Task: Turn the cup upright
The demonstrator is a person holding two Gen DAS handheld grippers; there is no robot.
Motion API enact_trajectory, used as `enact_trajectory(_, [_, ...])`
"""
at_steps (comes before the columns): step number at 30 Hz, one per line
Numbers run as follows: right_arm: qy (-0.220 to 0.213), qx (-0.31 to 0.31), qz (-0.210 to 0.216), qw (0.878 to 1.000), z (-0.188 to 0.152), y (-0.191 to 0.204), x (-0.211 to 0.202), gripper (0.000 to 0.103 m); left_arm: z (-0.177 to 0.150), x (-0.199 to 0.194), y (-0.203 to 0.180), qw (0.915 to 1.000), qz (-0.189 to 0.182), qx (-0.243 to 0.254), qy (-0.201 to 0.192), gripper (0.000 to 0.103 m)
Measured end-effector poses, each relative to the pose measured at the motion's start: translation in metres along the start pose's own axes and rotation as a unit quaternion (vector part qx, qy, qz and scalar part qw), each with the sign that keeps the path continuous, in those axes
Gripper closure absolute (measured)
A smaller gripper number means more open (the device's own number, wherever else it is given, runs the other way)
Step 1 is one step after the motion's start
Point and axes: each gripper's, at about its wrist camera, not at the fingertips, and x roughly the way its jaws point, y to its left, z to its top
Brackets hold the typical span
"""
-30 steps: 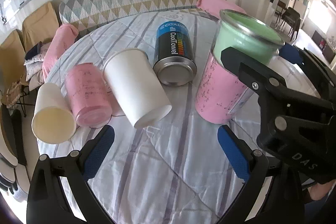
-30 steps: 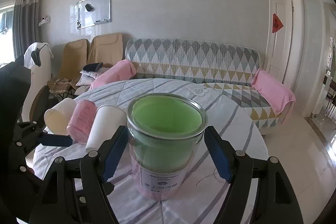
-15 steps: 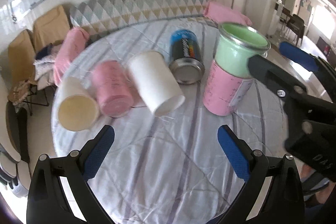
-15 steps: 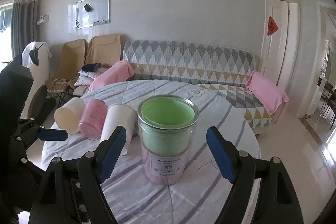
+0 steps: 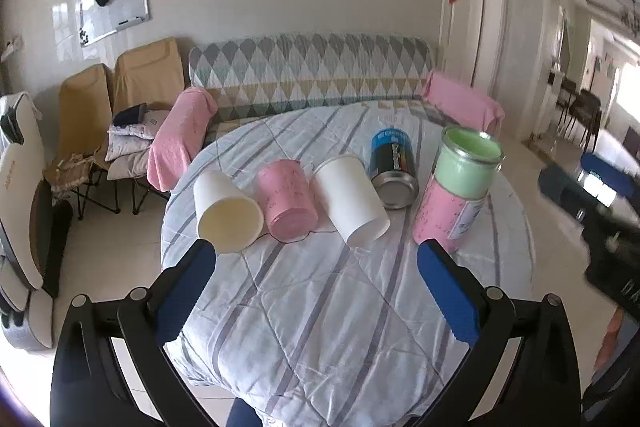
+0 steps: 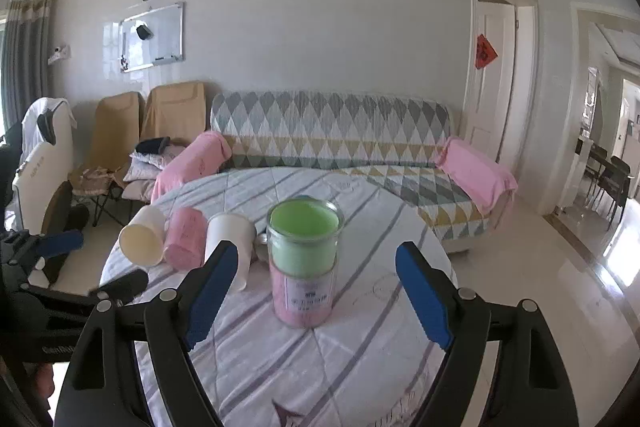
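Already upright, the green-and-pink jar [image 6: 303, 267] stands free on the table [image 5: 340, 327]; both the left gripper [image 5: 316, 291] and right gripper [image 6: 316, 291] gape empty; three cups [image 5: 352, 203] remain lying sideways.

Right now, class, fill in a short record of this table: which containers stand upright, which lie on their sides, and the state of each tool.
Upright: pink-and-green can, open top up, on the striped tablecloth
Lying on side: cream paper cup, pink cup, white paper cup, blue can
Row order, left to right: cream, pink, white, blue
Left tool: open, holding nothing
Right tool: open, short of the upright can
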Motion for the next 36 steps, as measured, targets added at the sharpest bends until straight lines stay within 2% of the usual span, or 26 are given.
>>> enact_trajectory(8, [0.016,-0.002,0.019,1.0,-0.011,0.014,-0.009,0.021,-0.002,-0.022,0.009,0.9993,0.003,-0.018,-0.032,0.0])
enact_trajectory(20, [0.006,0.007,0.034,0.999,-0.016,0.021,-0.016,0.02,-0.009,-0.04,0.009,0.9977,0.006,-0.017,-0.066,0.0])
enact_trajectory(36, [0.01,0.017,0.04,0.999,-0.017,0.018,-0.014,0.02,-0.01,-0.031,0.0,0.998,0.019,-0.001,-0.06,0.0])
